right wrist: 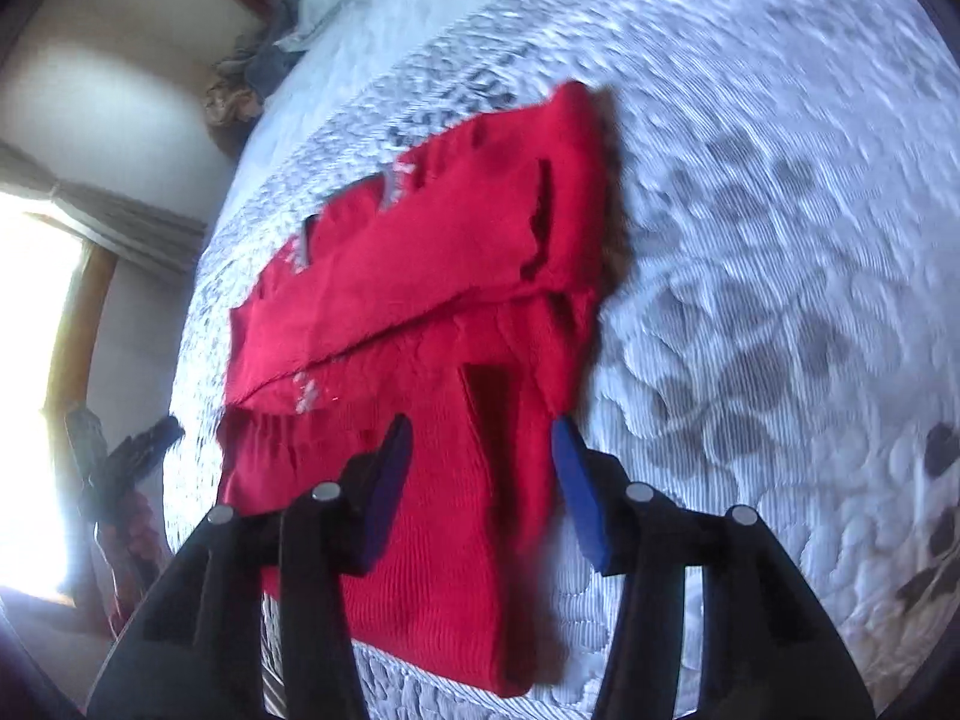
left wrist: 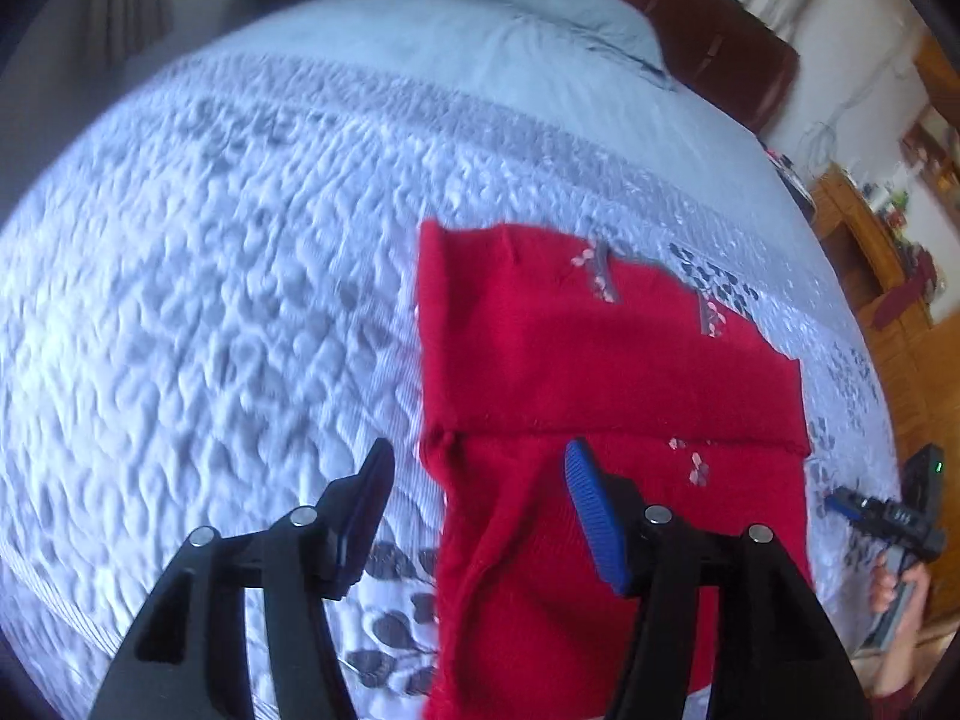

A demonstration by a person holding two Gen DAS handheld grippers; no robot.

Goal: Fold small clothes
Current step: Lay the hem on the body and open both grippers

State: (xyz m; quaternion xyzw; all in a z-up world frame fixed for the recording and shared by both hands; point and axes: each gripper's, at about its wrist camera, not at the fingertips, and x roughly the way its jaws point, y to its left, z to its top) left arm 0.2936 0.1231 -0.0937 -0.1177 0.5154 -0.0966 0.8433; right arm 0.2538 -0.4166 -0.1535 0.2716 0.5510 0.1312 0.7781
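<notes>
With both jaws spread wide and holding nothing: left gripper (left wrist: pixel 477 501) and right gripper (right wrist: pixel 483 474) over folded red knit garment (left wrist: pixel 600 372) (right wrist: pixel 420 300), frame centre, on quilted pale-blue bedspread (left wrist: pixel 210 270) (right wrist: pixel 750 210); grey pillow (left wrist: pixel 540 6) top.

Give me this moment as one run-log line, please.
left gripper: open, empty | right gripper: open, empty | red garment: partly folded on bed

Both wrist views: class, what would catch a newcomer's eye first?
The red garment, partly folded, lies flat on the pale quilted bedspread. The left claw hangs open over its near left edge, and the right claw hangs open over its near right part.
</notes>
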